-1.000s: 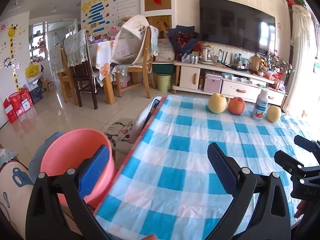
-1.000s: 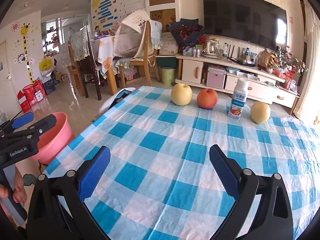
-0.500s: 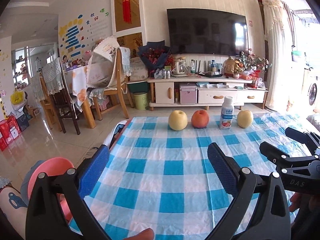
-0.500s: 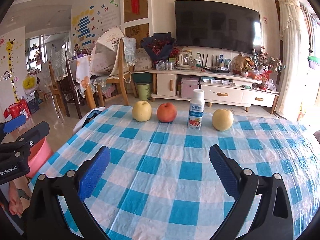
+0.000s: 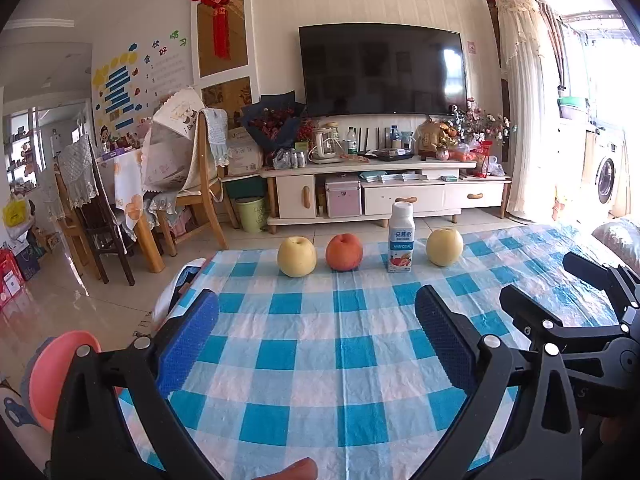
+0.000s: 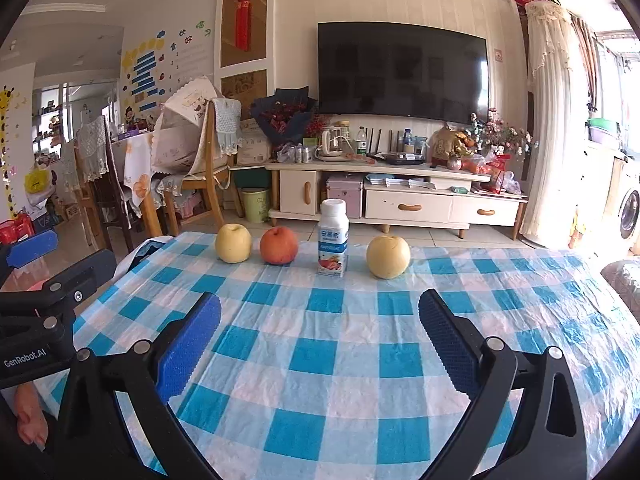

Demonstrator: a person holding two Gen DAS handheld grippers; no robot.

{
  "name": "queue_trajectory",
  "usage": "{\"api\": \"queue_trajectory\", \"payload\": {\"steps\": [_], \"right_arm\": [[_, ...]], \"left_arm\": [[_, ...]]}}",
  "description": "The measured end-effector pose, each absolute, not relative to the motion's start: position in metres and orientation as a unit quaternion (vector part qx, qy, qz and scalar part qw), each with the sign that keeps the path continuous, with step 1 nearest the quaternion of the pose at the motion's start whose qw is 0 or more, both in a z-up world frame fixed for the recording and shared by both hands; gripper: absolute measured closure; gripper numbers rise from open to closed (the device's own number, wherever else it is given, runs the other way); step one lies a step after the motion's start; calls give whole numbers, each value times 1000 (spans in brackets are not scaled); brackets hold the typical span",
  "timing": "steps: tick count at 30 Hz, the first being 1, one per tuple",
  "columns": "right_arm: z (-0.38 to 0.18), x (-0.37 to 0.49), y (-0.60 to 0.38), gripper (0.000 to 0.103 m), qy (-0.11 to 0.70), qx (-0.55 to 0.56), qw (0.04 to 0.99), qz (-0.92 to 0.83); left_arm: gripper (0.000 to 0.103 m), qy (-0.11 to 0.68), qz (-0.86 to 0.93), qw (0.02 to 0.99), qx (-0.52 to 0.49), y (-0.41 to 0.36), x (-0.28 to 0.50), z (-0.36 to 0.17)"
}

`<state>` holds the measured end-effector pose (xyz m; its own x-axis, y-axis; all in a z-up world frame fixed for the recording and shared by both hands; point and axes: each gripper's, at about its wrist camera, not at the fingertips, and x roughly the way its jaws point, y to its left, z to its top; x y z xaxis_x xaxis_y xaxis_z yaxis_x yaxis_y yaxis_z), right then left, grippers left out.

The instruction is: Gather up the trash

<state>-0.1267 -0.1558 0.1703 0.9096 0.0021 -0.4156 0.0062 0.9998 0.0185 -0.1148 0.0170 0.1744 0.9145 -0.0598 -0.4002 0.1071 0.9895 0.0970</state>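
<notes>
A white yogurt bottle (image 5: 400, 237) (image 6: 333, 237) stands upright at the far edge of the blue-checked tablecloth (image 5: 344, 344) (image 6: 352, 340). In line with it are a yellow apple (image 5: 297, 257) (image 6: 233, 243), a red-orange apple (image 5: 344, 252) (image 6: 279, 246) and another yellow apple (image 5: 444, 247) (image 6: 388, 257). A pink basin (image 5: 52, 376) sits on the floor left of the table. My left gripper (image 5: 316, 340) is open over the near table and holds nothing. My right gripper (image 6: 320, 340) is open and holds nothing too; it also shows at the right of the left wrist view.
Beyond the table stand a white TV cabinet (image 5: 384, 196) with a TV above it, a green bin (image 5: 251, 214) on the floor, and wooden chairs (image 5: 200, 184) at the left. A finger (image 5: 292, 470) shows at the bottom of the left wrist view.
Both views have swung right and tilted up, from the table's left edge and the basin to face the row of fruit and the bottle. Both grippers stayed open.
</notes>
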Motion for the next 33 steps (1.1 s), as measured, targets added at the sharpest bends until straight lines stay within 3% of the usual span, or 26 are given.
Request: {"api": "queue_trajectory", "payload": {"steps": [17, 33], "right_arm": [[169, -145, -217, 5, 183, 56, 981, -40], [170, -149, -231, 5, 174, 70, 981, -43]], "left_arm": [[4, 189, -54, 977, 84, -47, -116, 177], [4, 197, -41, 975, 90, -56, -112, 166]]}}
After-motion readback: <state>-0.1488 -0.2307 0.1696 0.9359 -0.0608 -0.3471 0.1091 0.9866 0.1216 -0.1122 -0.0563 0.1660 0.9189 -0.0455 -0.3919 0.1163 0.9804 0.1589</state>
